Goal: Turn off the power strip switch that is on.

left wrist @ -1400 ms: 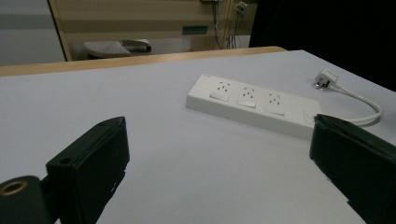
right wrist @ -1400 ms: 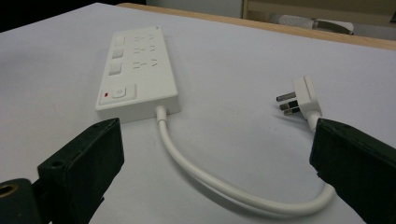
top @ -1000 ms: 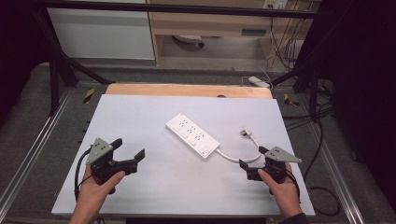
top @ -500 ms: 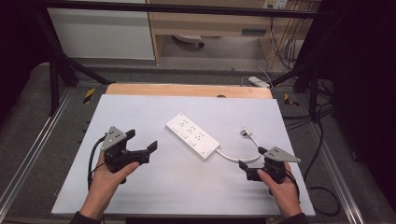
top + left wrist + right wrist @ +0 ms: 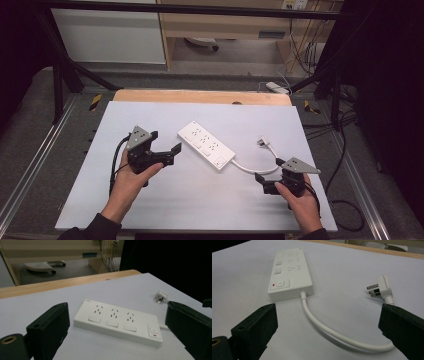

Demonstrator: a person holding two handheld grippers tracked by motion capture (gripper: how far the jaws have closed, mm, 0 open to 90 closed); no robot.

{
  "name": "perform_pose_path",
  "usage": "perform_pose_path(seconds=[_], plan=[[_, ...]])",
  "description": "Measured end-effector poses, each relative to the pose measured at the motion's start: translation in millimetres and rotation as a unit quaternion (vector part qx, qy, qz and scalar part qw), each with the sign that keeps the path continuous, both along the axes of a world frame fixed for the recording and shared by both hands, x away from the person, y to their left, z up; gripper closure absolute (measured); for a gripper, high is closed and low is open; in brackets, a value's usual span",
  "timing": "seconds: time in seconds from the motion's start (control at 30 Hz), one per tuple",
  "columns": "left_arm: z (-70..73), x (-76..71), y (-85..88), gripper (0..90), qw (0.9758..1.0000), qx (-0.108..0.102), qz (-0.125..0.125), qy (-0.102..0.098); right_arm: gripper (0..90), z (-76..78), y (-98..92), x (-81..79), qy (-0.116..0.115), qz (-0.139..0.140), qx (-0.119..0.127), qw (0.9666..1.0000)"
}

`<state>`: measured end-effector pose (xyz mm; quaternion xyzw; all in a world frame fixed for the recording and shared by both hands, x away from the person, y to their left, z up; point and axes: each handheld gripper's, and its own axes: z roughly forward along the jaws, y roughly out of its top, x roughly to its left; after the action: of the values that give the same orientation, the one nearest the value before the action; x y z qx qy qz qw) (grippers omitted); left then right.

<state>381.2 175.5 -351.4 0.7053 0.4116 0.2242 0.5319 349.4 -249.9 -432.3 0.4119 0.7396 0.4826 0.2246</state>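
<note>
— Black jaws first: how does the left gripper (image 5: pixel 164 148) stand?

— Its jaws are spread wide with nothing between them. In the left gripper view they frame the power strip (image 5: pixel 117 322), which lies flat on the table just ahead of them, not touched.

— And the right gripper (image 5: pixel 272 176)?

— Also spread apart and empty. It sits low near the table's right front, held by the right hand (image 5: pixel 300 202). In its own view the cord (image 5: pixel 329 331) curves across the table between the jaws, and the plug (image 5: pixel 382 288) lies just beyond the right-side jaw, prongs pointing left.

— Where is the strip on the table (image 5: pixel 200 200)?

— Near the middle of the white top, lying diagonally, its switch end toward the right gripper. It has three sockets, three rocker buttons and a main switch with a small red mark.

— Anything farther out?

— A wooden strip (image 5: pixel 200 96) along the far edge, then grey floor and loose cables.
</note>
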Motion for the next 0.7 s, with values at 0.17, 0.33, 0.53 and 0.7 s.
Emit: perform_pose_path(seconds=[0.17, 0.33, 0.53, 0.7], plan=[[2.7, 10.5, -5.2, 6.0, 1.0000, 0.000, -0.001, 0.001, 3.2, 0.9, -2.4, -0.2, 0.001, -0.005, 0.003, 1.0000], [2.6, 20.0, -9.8, 6.4, 1.0000, -0.001, 0.001, 0.001, 3.2, 1.1, -2.3, -0.6, 0.000, -0.004, 0.002, 1.0000], [4.0, 28.7, -15.7, 6.6, 1.0000, 0.000, 0.003, -0.007, 3.2, 0.9, -0.5, -1.2, 0.002, -0.001, 0.001, 1.0000], [3.2, 36.0, -17.9, 7.8, 0.9999, 0.005, 0.011, -0.004, 3.5, 1.0, 0.3, -1.2, 0.001, 0.001, 0.000, 1.0000]])
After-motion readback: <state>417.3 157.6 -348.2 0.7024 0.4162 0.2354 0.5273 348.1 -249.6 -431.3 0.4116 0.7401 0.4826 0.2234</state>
